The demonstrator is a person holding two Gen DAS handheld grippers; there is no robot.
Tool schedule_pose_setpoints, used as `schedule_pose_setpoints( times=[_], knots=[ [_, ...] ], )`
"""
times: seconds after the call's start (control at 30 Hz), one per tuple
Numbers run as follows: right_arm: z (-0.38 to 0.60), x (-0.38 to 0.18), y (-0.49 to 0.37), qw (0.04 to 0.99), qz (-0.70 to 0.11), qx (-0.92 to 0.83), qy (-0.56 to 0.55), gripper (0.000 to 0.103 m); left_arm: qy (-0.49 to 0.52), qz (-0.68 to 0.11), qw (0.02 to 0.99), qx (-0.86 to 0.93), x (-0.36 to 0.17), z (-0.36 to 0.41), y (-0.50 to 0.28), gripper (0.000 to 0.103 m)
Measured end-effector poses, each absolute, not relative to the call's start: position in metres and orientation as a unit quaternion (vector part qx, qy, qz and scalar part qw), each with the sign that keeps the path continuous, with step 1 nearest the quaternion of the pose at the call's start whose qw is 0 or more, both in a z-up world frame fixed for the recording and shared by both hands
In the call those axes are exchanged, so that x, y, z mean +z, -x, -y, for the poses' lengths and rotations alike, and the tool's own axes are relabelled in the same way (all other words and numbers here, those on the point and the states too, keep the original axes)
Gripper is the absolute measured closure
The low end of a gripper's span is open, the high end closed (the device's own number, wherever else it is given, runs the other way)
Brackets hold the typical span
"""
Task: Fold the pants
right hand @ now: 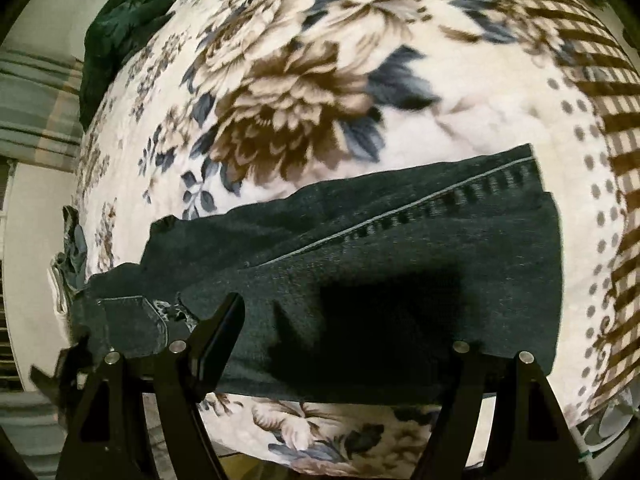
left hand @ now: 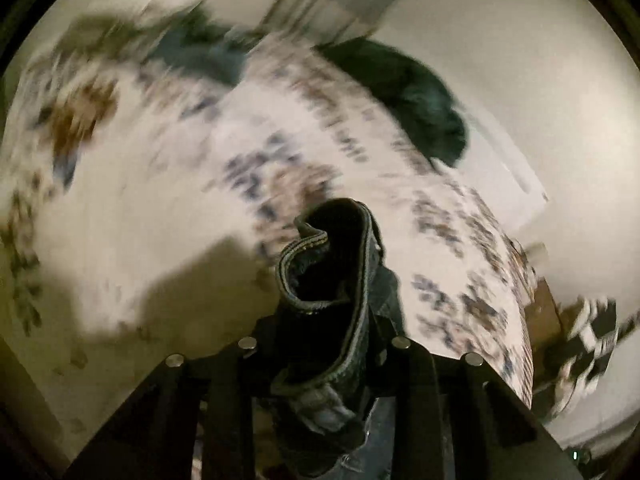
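Observation:
The pants (right hand: 360, 256) are dark denim jeans lying across a floral blanket (right hand: 280, 92) on a bed, legs stretched to the right, back pocket at the lower left. My right gripper (right hand: 340, 320) hovers just above them with its jaws wide apart and nothing between them; only the left finger (right hand: 218, 340) shows clearly. In the left wrist view my left gripper (left hand: 324, 344) is shut on the pants' waistband (left hand: 328, 264), a bunched dark fold with a belt loop, lifted above the blanket (left hand: 160, 184). That view is motion-blurred.
A dark green cloth (left hand: 412, 100) lies at the far edge of the bed, also in the right wrist view (right hand: 124, 24). A striped curtain (right hand: 36, 108) hangs by the wall. A checkered item (left hand: 588, 344) sits off the bed's right side.

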State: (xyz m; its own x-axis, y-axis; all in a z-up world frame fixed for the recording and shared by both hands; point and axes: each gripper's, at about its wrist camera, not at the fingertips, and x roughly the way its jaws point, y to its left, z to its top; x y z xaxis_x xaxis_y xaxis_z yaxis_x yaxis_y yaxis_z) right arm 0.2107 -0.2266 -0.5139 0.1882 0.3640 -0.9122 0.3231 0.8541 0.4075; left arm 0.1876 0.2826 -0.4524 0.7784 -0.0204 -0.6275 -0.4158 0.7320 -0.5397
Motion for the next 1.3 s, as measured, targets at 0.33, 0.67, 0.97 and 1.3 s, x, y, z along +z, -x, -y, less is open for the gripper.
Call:
schedule_pose_setpoints(
  times=[0.33, 0.67, 0.97, 1.3],
  knots=[
    [0.306, -0.484, -0.164, 0.726, -0.596, -0.018, -0.344, 0.024, 0.27, -0.32, 0.907, -0.045, -0.35, -0.115, -0.183, 0.079],
    [0.435, -0.469, -0.089, 0.735, -0.558, -0.112, -0.369, 0.024, 0.195, -0.384, 0.887, -0.164, -0.384, 0.085, -0.195, 0.079],
    [0.51, -0.482, -0.048, 0.727, -0.542, -0.162, -0.39, 0.024, 0.068, -0.469, 0.859, -0.196, -0.456, 0.215, -0.18, 0.079],
    [0.508, -0.489, -0.06, 0.726, -0.557, -0.102, -0.39, 0.004, 0.082, -0.52, 0.822, -0.217, -0.435, 0.21, -0.178, 0.017]
  ],
)
